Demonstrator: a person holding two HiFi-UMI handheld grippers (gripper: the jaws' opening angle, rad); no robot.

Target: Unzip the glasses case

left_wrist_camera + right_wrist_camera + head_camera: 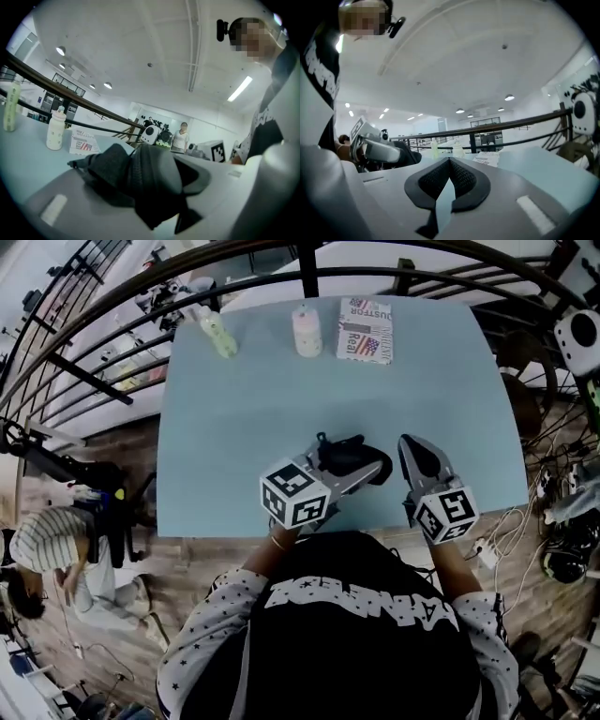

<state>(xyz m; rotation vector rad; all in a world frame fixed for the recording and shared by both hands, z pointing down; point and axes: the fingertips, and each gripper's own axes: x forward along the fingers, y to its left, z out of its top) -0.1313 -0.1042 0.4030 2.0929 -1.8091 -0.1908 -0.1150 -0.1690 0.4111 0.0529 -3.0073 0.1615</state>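
Observation:
The black glasses case (349, 454) is held just above the near part of the light blue table (234, 418). My left gripper (364, 471) is shut on it. In the left gripper view the case (140, 180) fills the space between the jaws, its zipper line running across the top and a small pull sticking out to the left. My right gripper (413, 454) hovers a little to the right of the case, apart from it. Its dark pads (461, 180) meet at the tip with nothing between them. From the right gripper view the case (402, 156) shows at the left, in the left gripper (377, 151).
At the table's far edge stand a green bottle (218, 334), a white bottle (307, 331) and a printed packet (366, 331). A dark railing (309, 277) curves behind the table. A person (47, 549) crouches on the floor at the left. Cables lie at the right.

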